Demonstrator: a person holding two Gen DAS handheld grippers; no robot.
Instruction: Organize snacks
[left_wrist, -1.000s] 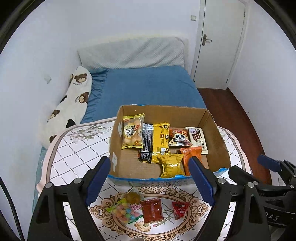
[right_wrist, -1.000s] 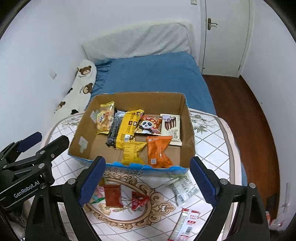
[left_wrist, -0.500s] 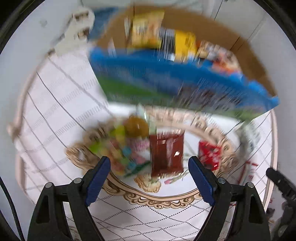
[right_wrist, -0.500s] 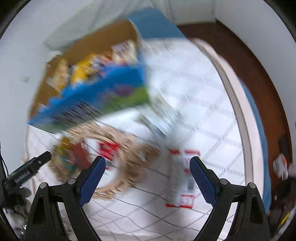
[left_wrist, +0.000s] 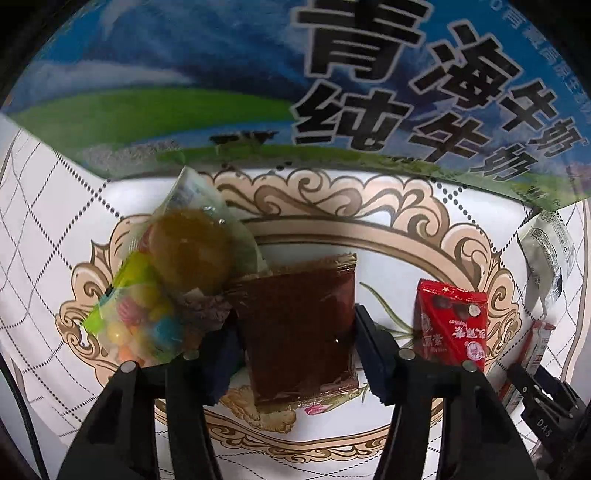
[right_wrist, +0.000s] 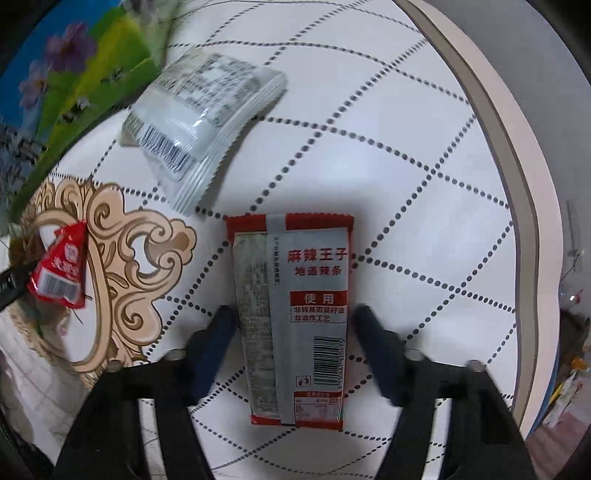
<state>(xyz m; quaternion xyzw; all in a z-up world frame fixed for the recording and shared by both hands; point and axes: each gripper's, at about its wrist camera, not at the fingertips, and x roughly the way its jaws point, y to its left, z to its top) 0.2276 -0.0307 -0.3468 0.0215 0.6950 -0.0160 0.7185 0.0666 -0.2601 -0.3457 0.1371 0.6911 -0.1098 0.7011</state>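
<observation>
The dark brown packet (left_wrist: 299, 328) lies flat on the patterned tablecloth (left_wrist: 48, 229), right between the fingers of the left gripper (left_wrist: 295, 347), which stand spread on either side of it, close against its edges but not yet pinching as far as I can see. Over on the other side, the red-and-silver spicy strip packet (right_wrist: 295, 317) lies lengthwise between the parted fingers of the right gripper (right_wrist: 291, 343), with a visible gap on both sides, so that one is released too. Just beside the brown packet, the clear bag of coloured candies (left_wrist: 147, 314) with a round amber jelly cup (left_wrist: 190, 251) on top overlaps its left corner, and the left finger sits right at that overlap. That is my worry: closing there could catch the candy bag's edge along with the brown packet, dragging both or letting the slick wrapper slide out. The small red packet (left_wrist: 450, 325) sits a little apart on the right and looks safe. A white wrapped snack (right_wrist: 203, 122) lies near the blue milk carton box (left_wrist: 258, 74), whose printed wall stands close behind; lifting straight forward might knock into it. Thin flat packets may also buckle or slip if pinched only at the edges.
</observation>
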